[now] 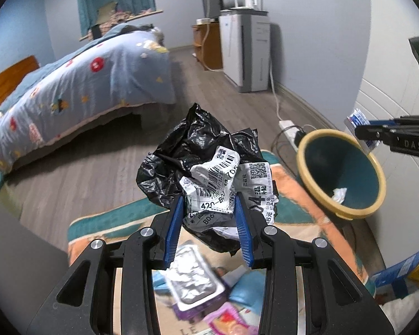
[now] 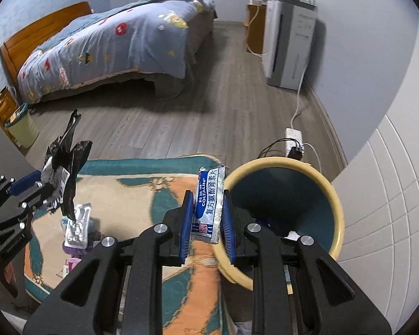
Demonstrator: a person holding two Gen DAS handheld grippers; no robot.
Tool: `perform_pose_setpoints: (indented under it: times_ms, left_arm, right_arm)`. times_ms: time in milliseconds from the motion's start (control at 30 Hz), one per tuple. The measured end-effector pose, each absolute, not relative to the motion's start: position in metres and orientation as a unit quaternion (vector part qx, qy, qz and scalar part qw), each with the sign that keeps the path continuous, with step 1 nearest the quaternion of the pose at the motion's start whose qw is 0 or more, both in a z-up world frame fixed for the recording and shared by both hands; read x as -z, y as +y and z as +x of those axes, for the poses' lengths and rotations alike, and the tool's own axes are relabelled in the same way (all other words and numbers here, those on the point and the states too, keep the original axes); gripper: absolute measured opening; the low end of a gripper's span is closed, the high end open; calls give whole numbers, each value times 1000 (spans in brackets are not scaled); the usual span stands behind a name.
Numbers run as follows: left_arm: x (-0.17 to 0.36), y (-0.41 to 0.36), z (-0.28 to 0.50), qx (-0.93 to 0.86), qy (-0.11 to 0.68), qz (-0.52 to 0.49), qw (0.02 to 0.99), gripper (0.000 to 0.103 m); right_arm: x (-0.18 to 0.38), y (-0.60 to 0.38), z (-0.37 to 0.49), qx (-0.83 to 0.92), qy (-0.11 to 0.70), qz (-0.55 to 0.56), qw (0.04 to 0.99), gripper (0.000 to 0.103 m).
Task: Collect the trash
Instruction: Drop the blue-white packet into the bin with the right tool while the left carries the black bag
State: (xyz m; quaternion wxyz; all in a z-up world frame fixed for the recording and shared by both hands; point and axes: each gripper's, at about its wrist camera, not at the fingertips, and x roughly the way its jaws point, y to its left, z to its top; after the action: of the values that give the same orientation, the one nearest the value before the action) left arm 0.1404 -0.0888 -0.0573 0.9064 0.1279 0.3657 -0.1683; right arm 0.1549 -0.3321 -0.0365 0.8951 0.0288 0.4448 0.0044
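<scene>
Left wrist view: we see the left gripper [image 1: 211, 212] clamped on a crumpled black plastic bag [image 1: 192, 145] with a wadded white shipping label [image 1: 218, 184] stuck to it, both blue pads [image 1: 173, 223] pressing the wad, held up above the patterned rug [image 1: 111, 220]. Below it on the rug lies a silver blister pack [image 1: 194, 276] among blurred colourful packets. Trash bin [image 1: 340, 173], yellow rim and teal inside, stands to the right with a white scrap at its bottom.

Right wrist view: we see the right gripper [image 2: 208, 215] pinching a blue-and-white medicine sachet [image 2: 209, 203] upright between its pads, just left of the bin's rim [image 2: 339, 217] and not yet over the opening. Bed [image 2: 120, 42] and wood floor [image 2: 181, 128] sit behind.
</scene>
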Motion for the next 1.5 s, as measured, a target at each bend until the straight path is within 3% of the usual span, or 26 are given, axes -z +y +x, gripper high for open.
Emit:
perform_pose_setpoints:
  times_ms: [667,1067,1500]
  left_arm:
    - [95,-154,136,228,387,168,878,38]
    - [102,-229,135,280,377,163,867,38]
    - [136,-308,142,318,410,179,836,41]
  right_arm:
    - [91,-375,186,17,465,47,884,20]
    - [117,-472,176,97,473,140,865,20]
    - [129,-506,164,128,467,204,851,20]
